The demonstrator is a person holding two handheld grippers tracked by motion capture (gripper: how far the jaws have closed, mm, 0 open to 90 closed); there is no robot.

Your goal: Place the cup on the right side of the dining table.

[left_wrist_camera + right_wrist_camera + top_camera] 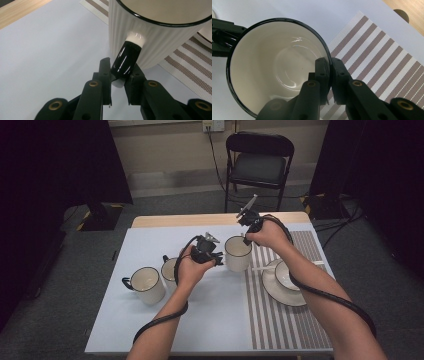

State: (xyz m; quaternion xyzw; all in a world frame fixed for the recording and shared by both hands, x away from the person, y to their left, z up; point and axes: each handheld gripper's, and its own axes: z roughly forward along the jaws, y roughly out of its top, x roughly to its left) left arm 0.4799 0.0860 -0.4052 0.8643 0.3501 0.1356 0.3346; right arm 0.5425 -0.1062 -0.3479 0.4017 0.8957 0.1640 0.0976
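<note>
A white ribbed mug (237, 253) with a black rim stands on the pale mat (150, 240), at the edge of the striped placemat (290, 320). My left gripper (218, 258) comes at it from the left and is shut on its black handle (126, 60); the jaws of the left gripper (120, 68) clamp the handle's lower part. My right gripper (245, 240) reaches down from behind and is shut on the rim: in the right gripper view (329, 65) one jaw sits inside the empty mug (277, 65) and one outside. The left gripper (222, 37) also appears at that view's left edge.
Two more white mugs stand to the left: one (148, 285) in the open, one (169, 268) partly behind my left hand. A cup on a saucer (272, 290) with a spoon (261, 268) rests on the placemat. A black chair (260, 165) stands beyond the table.
</note>
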